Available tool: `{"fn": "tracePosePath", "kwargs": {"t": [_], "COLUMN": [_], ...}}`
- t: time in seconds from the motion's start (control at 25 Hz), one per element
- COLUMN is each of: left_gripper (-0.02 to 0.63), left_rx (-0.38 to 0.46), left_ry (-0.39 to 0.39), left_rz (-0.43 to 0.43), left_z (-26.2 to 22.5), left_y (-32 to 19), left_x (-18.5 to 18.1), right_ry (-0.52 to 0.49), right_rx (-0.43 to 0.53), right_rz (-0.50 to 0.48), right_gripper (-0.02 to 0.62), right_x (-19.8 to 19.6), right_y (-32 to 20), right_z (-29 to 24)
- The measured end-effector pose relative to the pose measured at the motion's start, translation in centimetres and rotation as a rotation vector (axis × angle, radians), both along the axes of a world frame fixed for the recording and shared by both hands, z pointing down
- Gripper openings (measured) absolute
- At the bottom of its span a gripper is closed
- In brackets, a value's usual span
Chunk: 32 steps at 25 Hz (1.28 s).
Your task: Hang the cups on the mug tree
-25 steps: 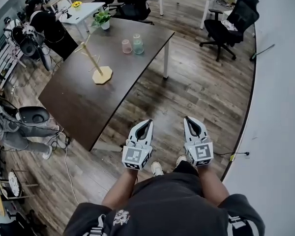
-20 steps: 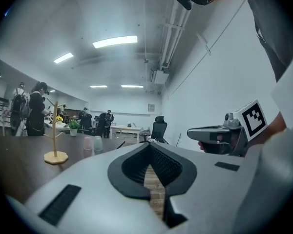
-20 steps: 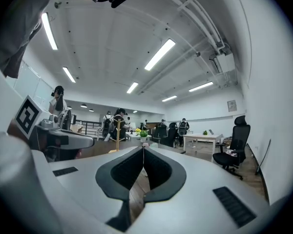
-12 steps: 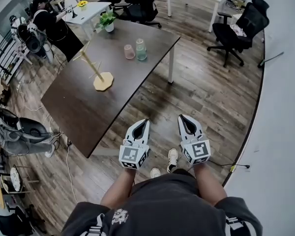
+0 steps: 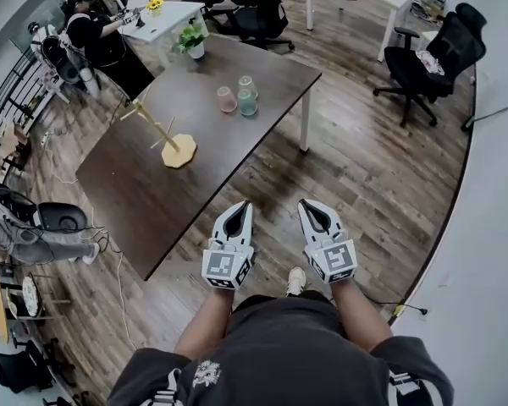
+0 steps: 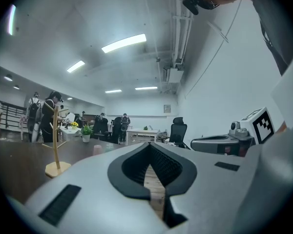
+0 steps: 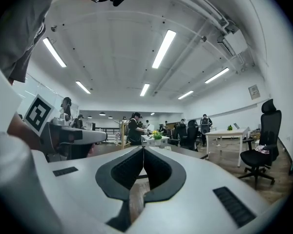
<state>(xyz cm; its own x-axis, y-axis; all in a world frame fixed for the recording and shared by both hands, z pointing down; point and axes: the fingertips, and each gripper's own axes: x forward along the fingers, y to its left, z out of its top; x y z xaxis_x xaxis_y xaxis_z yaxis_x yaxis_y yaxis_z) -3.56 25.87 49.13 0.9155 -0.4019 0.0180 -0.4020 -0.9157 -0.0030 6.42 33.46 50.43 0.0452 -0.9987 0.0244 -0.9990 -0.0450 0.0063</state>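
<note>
A wooden mug tree [image 5: 171, 138] stands on the dark table [image 5: 144, 201], far ahead and left of both grippers. A pink cup [image 5: 227, 100] and a pale green cup [image 5: 247, 101] sit upside down near the table's far right edge. My left gripper [image 5: 245, 204] and right gripper [image 5: 305, 202] are held side by side over the wooden floor, short of the table, both shut and empty. In the left gripper view the shut left gripper [image 6: 149, 144] points level, with the mug tree [image 6: 55, 140] at the left. The right gripper [image 7: 143, 148] is likewise shut.
A potted plant [image 5: 191, 39] stands at the table's far end. A white desk [image 5: 165, 15] with a seated person [image 5: 89, 32] lies beyond. Black office chairs [image 5: 444, 53] stand at the far right, another chair [image 5: 59, 218] at the table's left. A wall runs along the right.
The person has walked toward the table. Both grippers have moved forward together, still shut. The table and mug tree have shifted right and nearer in the head view.
</note>
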Motion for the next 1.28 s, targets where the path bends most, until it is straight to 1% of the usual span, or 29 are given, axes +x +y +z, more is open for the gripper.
{"fn": "tracePosePath", "kwargs": {"t": [0.28, 0.6, 0.8, 0.96, 1.16, 1.28], "left_gripper": [0.007, 0.008, 0.006, 0.008, 0.006, 0.008], "left_rx": [0.002, 0.009, 0.01, 0.005, 0.015, -0.004], "left_ry": [-0.026, -0.038, -0.033, -0.021, -0.005, -0.003], "left_rz": [-0.04, -0.067, -0.081, -0.078, -0.08, -0.083], "left_z": [0.6, 1.3, 1.5, 1.1, 1.0, 1.5], "left_y": [-2.1, -5.5, -8.9, -12.1, -17.1, -20.1], "left_x": [1.3, 1.3, 2.0, 3.1, 4.3, 4.4], "right_ry": [0.011, 0.046, 0.057, 0.061, 0.049, 0.051], "right_rx": [0.0, -0.002, -0.019, -0.028, -0.042, -0.053], "right_rz": [-0.058, -0.12, -0.134, -0.107, -0.114, -0.126], "right_gripper": [0.025, 0.025, 0.025, 0.025, 0.025, 0.025], "right_x": [1.2, 0.6, 1.4, 2.9, 4.1, 4.0], "right_y": [-3.3, -7.3, -11.1, -14.8, -20.0, -23.1], "right_z": [0.0, 0.3, 0.4, 0.6, 1.6, 1.8]}}
